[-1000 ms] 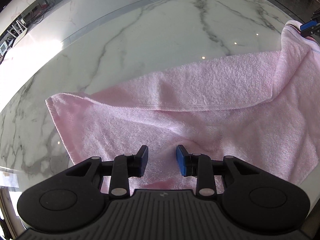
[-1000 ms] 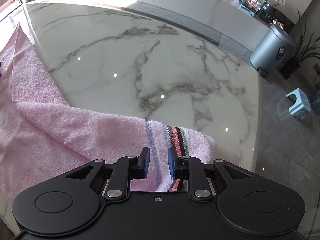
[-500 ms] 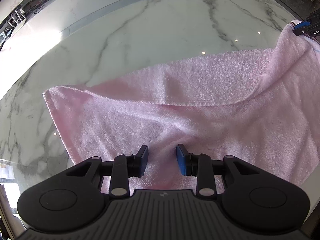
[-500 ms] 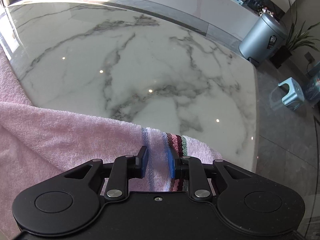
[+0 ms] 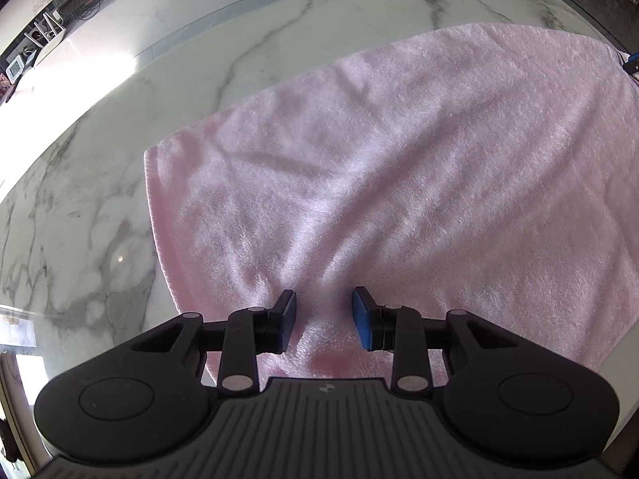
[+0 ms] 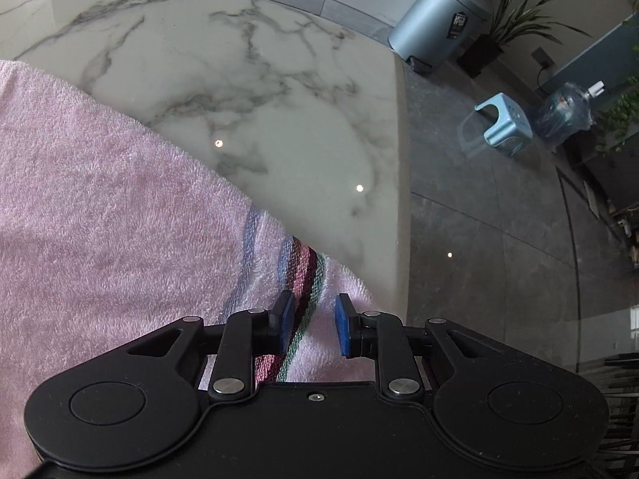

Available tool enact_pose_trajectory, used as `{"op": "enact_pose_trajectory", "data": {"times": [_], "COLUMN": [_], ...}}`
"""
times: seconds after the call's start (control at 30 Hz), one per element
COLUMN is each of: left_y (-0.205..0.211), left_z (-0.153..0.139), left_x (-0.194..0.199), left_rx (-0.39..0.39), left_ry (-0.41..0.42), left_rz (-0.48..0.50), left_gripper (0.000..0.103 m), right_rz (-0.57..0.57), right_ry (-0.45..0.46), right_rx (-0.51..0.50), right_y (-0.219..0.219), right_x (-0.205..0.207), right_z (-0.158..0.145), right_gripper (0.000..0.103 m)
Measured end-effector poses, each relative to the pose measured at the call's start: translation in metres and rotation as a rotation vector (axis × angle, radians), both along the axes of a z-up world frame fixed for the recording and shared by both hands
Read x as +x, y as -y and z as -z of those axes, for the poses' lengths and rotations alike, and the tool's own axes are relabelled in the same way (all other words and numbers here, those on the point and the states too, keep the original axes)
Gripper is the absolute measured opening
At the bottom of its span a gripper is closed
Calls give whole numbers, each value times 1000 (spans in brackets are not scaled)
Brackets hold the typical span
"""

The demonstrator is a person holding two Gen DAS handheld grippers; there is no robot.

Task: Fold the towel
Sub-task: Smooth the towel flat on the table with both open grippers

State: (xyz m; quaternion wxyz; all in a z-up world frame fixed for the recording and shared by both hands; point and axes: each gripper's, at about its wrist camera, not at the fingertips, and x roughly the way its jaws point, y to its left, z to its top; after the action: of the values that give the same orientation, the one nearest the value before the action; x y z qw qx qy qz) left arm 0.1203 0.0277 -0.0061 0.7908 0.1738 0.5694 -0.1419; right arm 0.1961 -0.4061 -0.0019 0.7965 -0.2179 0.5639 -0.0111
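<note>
A pink towel (image 5: pixel 379 167) lies spread on the white marble table (image 5: pixel 100 183), its creases running toward my left gripper (image 5: pixel 323 315). That gripper points steeply down, shut on a bunch of the towel's near edge. The towel's striped end (image 6: pixel 303 279) passes between the blue pads of my right gripper (image 6: pixel 313 325), which is shut on it close to the table's right edge (image 6: pixel 401 199). In the left wrist view a blue pad of the right gripper (image 5: pixel 632 64) shows at the towel's far right corner.
Bare marble lies beyond and left of the towel. Past the table's right edge the grey floor holds a blue-grey bin (image 6: pixel 435 20), a small blue stool (image 6: pixel 503 123), a water bottle (image 6: pixel 567 115) and potted plants. Cables and boxes (image 5: pixel 40 36) sit on a counter at far left.
The folded edge across the towel's middle is gone and the surface now looks like one stretched sheet. My right gripper has carried the striped end toward the table's right edge and turned. The left gripper stayed put.
</note>
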Motion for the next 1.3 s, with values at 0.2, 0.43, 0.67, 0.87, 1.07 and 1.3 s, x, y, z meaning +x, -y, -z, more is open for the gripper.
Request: {"op": "enact_pose_trajectory", "data": {"times": [0.2,0.43,0.67,0.87,1.07,1.3], "left_y": [-1,-5,-8,-10,12,85], "left_z": [2,2,5,4,-25,-45], "left_x": [10,-5,-15,-10,-28,-72], "left_rx": [9,34,22,9,-34,-158], "left_ry": [-29,-48,-38,-31,38,-1], "left_rz": [6,5,-28,-95,-95,37], "left_gripper": [30,30,30,30,32,39], "right_rz": [-45,-42,-31,-26,-110,-365], "right_ry": [-59,-95,-104,-113,-84,-122], "right_rx": [24,97,129,123,146,229], "right_y": [-4,1,5,4,-3,-48], "right_x": [-26,-59,-88,-92,-106,-141], "right_z": [-2,-9,-14,-19,-48,-71], "right_gripper": [12,12,12,12,24,27]}}
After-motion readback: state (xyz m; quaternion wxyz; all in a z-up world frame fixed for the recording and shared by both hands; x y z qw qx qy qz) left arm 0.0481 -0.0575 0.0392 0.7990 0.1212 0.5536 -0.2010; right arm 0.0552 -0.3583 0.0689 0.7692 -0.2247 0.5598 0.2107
